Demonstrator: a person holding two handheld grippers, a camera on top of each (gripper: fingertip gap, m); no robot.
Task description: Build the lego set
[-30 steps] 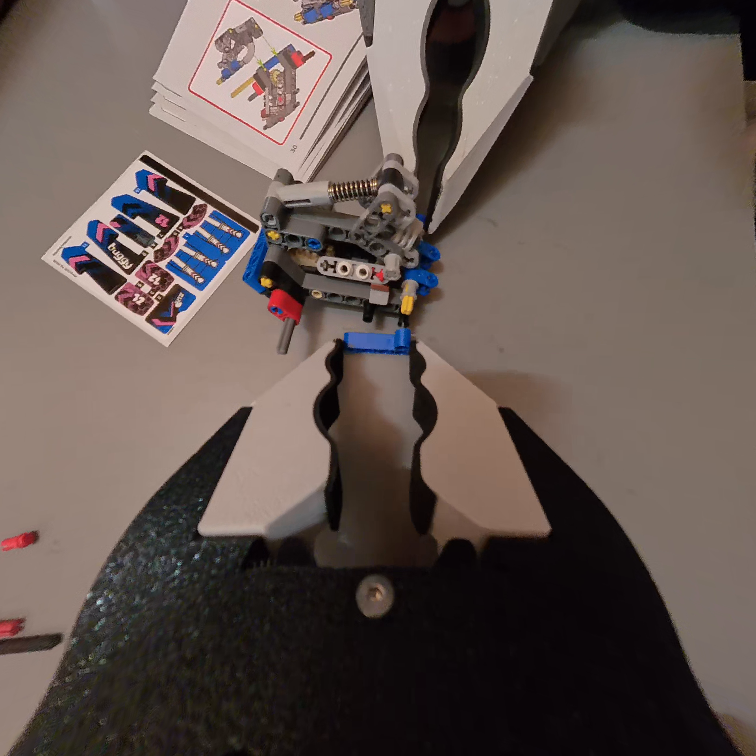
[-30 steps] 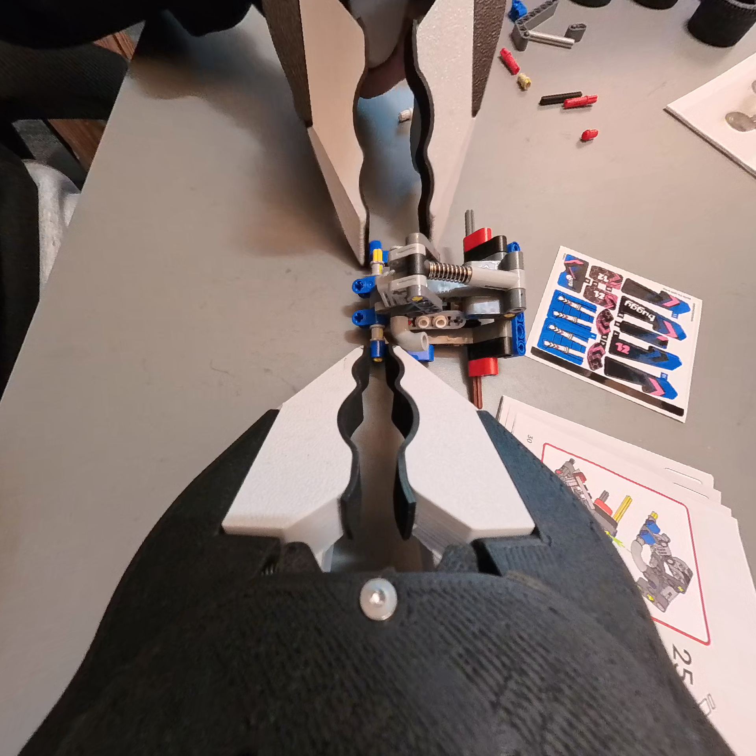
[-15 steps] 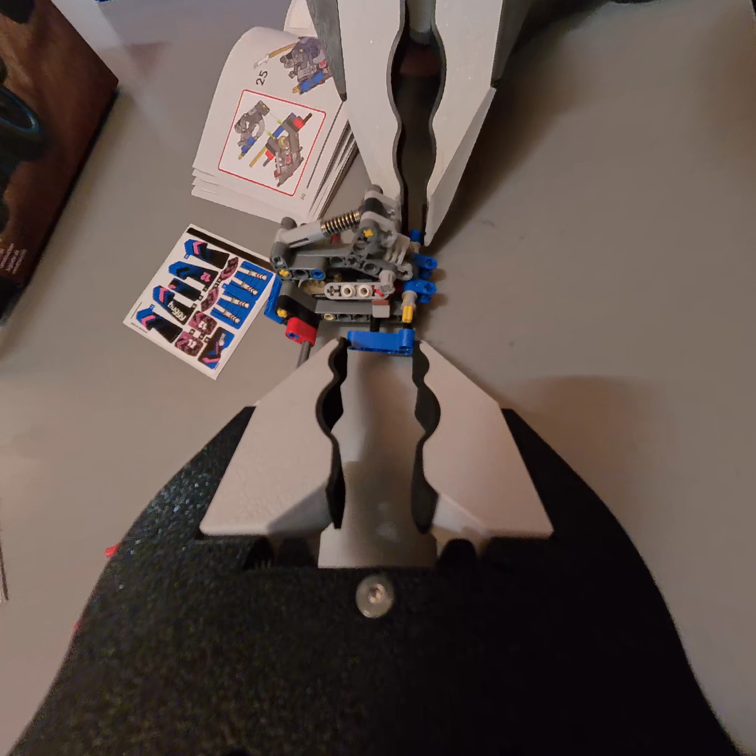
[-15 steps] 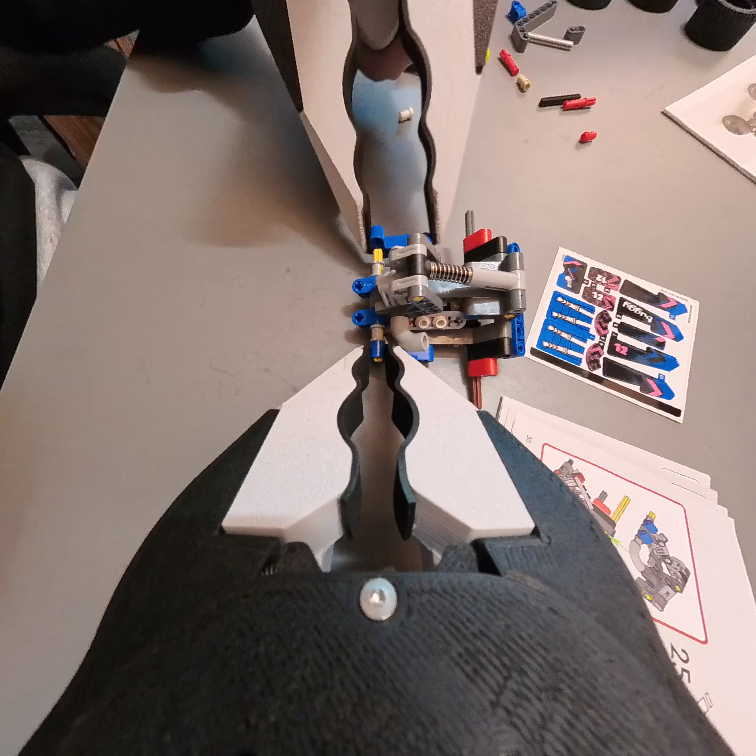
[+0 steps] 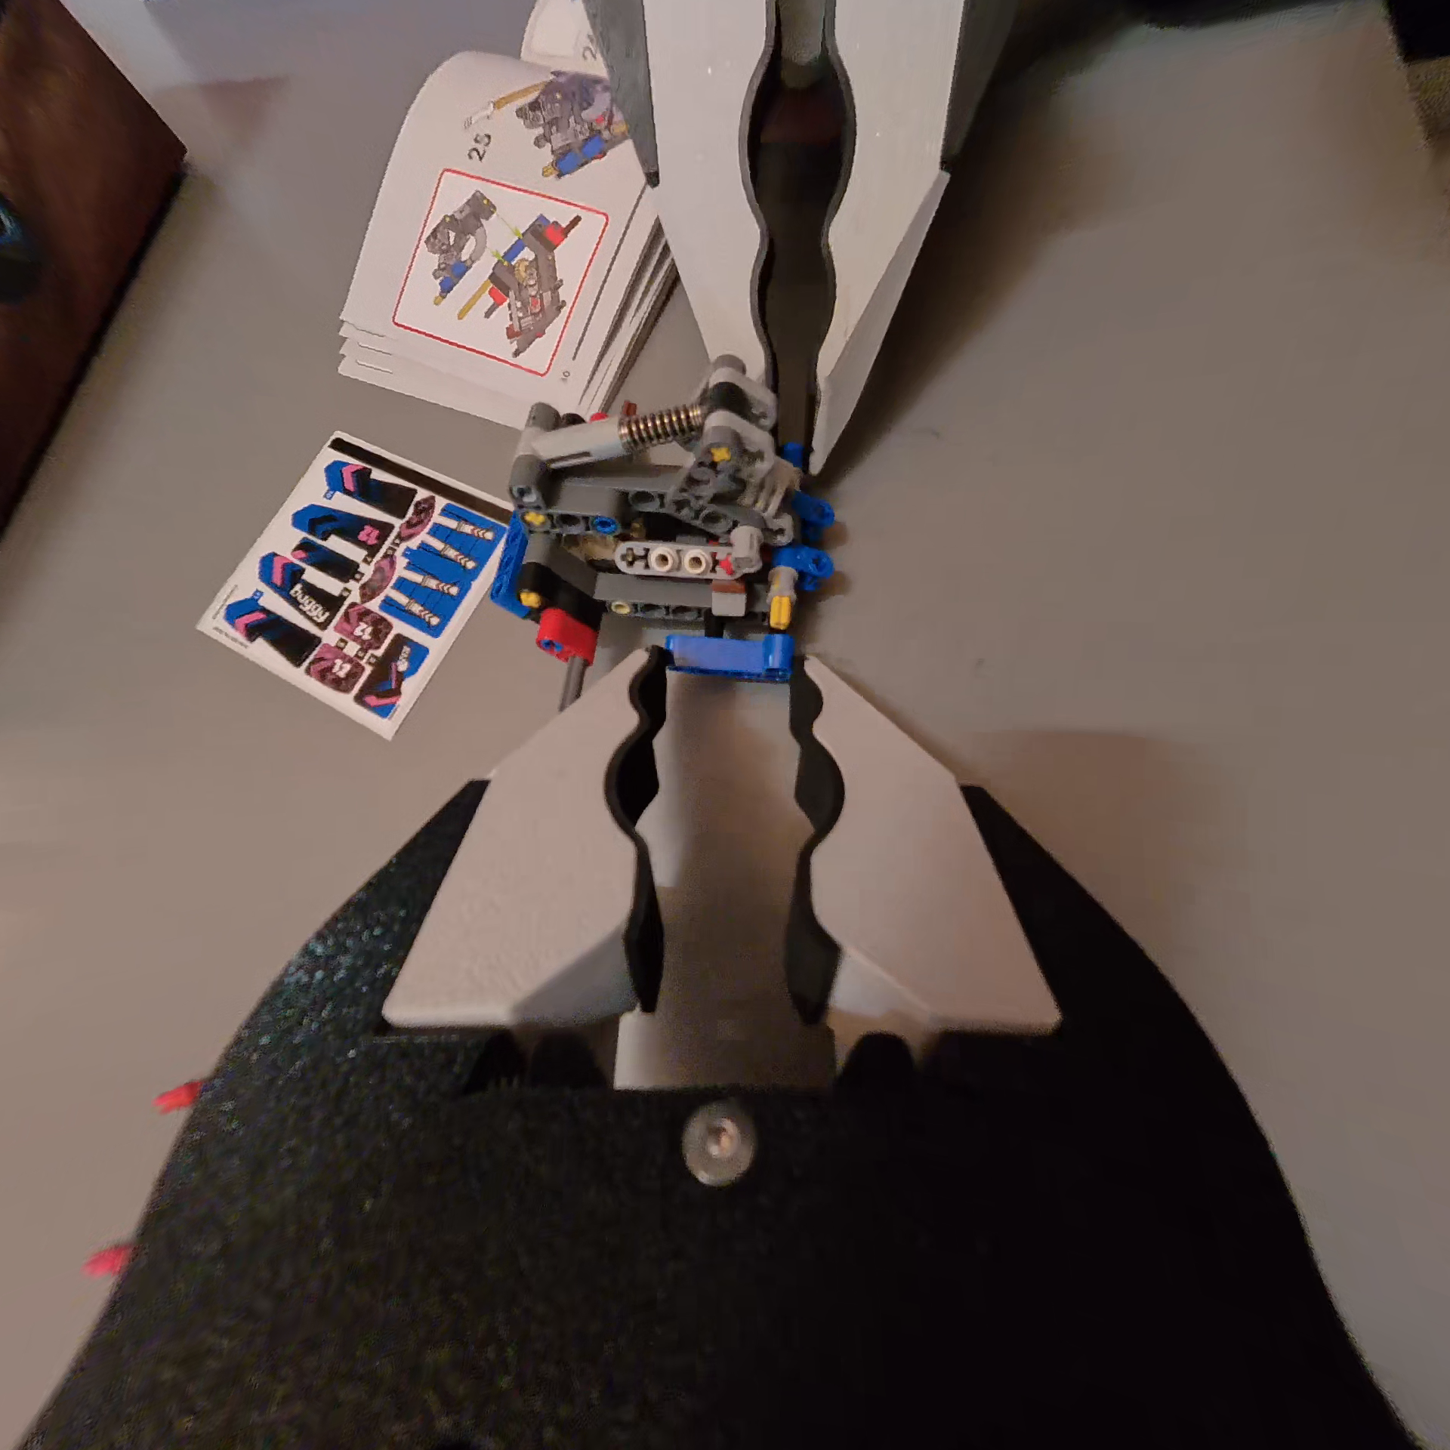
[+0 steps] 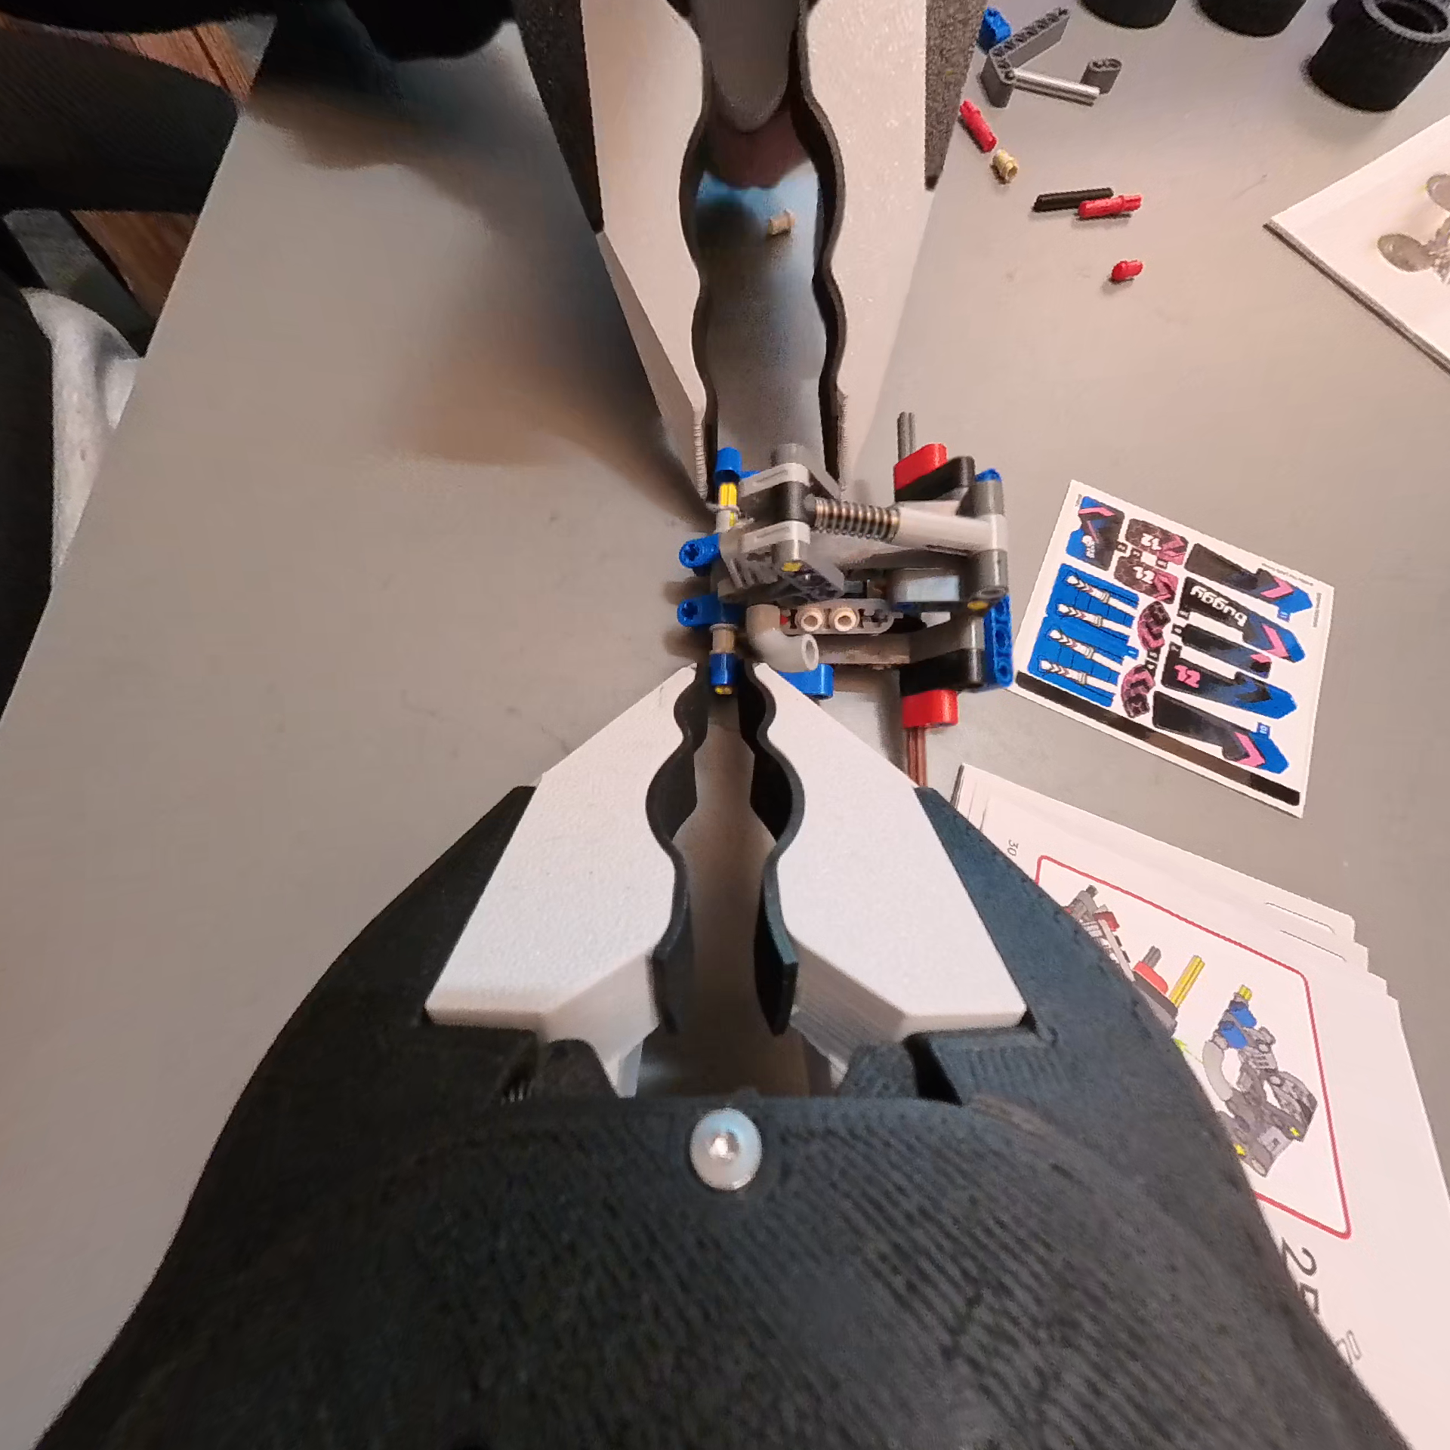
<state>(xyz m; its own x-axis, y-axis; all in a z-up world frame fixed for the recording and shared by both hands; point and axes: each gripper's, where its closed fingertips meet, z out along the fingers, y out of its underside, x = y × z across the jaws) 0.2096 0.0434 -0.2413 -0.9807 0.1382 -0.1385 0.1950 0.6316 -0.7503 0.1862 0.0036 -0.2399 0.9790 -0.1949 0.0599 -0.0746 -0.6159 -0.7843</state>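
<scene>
A grey, black and blue lego assembly [image 5: 667, 533] with a metal spring lies on the grey table [image 5: 1177, 549] between my two grippers. My left gripper [image 5: 722, 667] is shut on a short blue beam [image 5: 730, 655] and holds it against the assembly's near side. My right gripper [image 6: 723, 679] is shut on the assembly [image 6: 847, 581] at its end with the blue bush and yellow axle. In the left wrist view the right gripper [image 5: 792, 447] comes in from the top. In the right wrist view the left gripper [image 6: 773, 471] comes in from the top.
A sticker sheet [image 5: 353, 581] and an open instruction booklet [image 5: 486, 267] lie beside the assembly. Loose red and black pins [image 6: 1087, 204], a grey beam with an axle [image 6: 1043, 71] and black tyres [image 6: 1373, 55] lie at the far right. The table's edge [image 6: 196, 235] runs along the left.
My left gripper has moved forward and brought the blue beam from a small gap up against the assembly. My right gripper has kept its grip and place.
</scene>
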